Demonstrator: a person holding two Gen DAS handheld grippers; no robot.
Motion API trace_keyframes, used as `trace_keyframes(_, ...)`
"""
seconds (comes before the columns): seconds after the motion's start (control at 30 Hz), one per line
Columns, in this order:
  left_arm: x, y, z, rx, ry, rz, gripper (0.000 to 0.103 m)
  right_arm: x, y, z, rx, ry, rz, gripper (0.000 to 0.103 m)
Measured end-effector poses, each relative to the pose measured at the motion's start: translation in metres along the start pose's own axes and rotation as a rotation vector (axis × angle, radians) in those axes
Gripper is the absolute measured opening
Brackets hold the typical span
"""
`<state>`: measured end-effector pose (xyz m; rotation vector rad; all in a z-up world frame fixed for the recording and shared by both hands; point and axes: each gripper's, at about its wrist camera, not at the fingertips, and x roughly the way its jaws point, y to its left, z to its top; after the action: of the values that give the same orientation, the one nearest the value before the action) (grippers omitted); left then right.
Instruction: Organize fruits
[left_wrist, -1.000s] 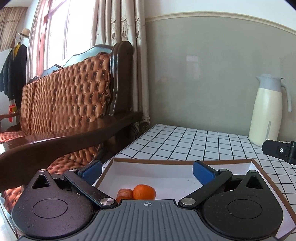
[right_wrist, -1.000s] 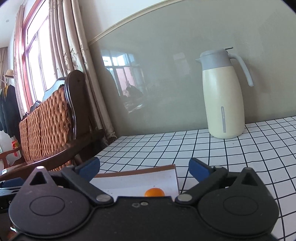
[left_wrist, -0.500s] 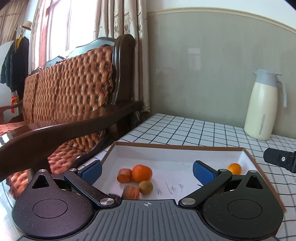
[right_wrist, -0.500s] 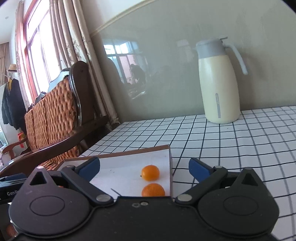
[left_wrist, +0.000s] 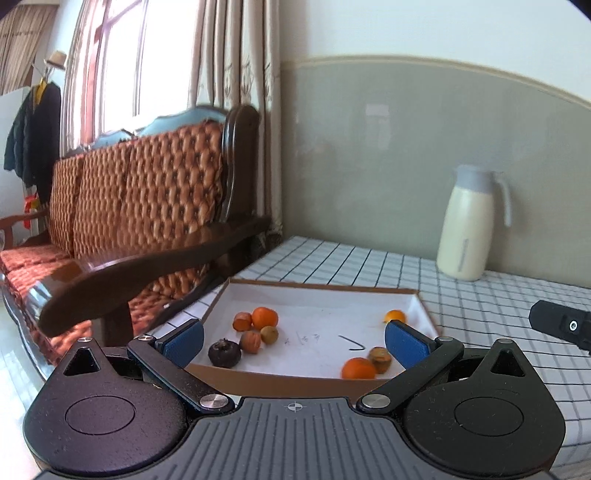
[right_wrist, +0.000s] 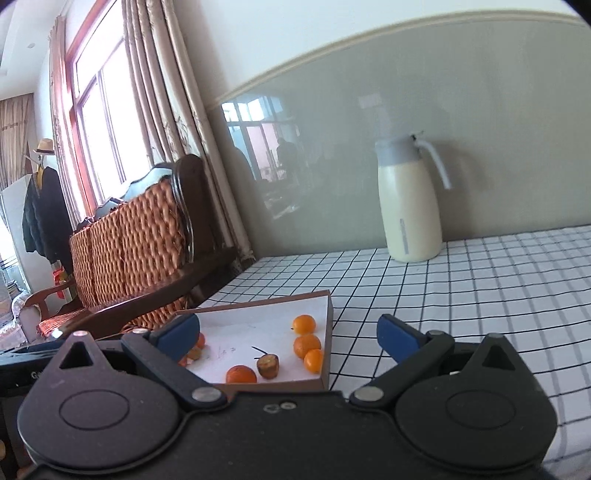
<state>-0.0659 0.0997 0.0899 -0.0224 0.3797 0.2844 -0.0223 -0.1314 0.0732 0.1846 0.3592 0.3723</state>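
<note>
A shallow cardboard tray (left_wrist: 317, 285) with a white floor lies on the checked tablecloth and holds several small fruits. In the left wrist view an orange (left_wrist: 264, 317) sits in a cluster at the tray's left with a dark mangosteen (left_wrist: 224, 353); another orange (left_wrist: 358, 369) lies at the front right. The right wrist view shows the tray (right_wrist: 328, 328) with small oranges (right_wrist: 306, 345) along its right wall. My left gripper (left_wrist: 293, 339) is open and empty above the tray's near edge. My right gripper (right_wrist: 288, 338) is open and empty over the tray's right corner.
A cream thermos jug (left_wrist: 466, 232) stands at the back of the table by the grey-green wall (right_wrist: 410, 212). A wooden sofa with orange cushions (left_wrist: 147, 206) stands close along the table's left side. The checked cloth (right_wrist: 480, 288) stretches to the right.
Both grippers have risen and drawn back from the tray, so more of the tray floor and more fruits show. Both stayed open.
</note>
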Motion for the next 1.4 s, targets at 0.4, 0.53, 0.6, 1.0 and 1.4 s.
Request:
trace_keyframes(0.4,-0.057,0.008,0.002,0.017,-0.002,-0.037,0.103,-0.039,0.023,0.008,-0.068,0.007,-0.036,0.097)
trace_keyframes(0.53,-0.054,0.010,0.003,-0.004,0.006,-0.028,0.103,-0.038,0.024,0.004,-0.077,0.011,-0.047,0.097)
trace_keyframes(0.6,-0.052,0.010,0.003,-0.014,0.018,-0.029,0.103,-0.036,0.024,0.001,-0.073,0.023,-0.053,0.097)
trace_keyframes(1.0,-0.043,-0.002,-0.006,0.040,0.044,-0.047,0.103,-0.029,0.015,-0.013,-0.037,0.040,-0.073,0.097)
trace_keyframes(1.4,-0.044,-0.002,-0.007,0.045,0.037,-0.051,0.103,-0.027,0.020,-0.014,-0.047,0.043,-0.059,0.097)
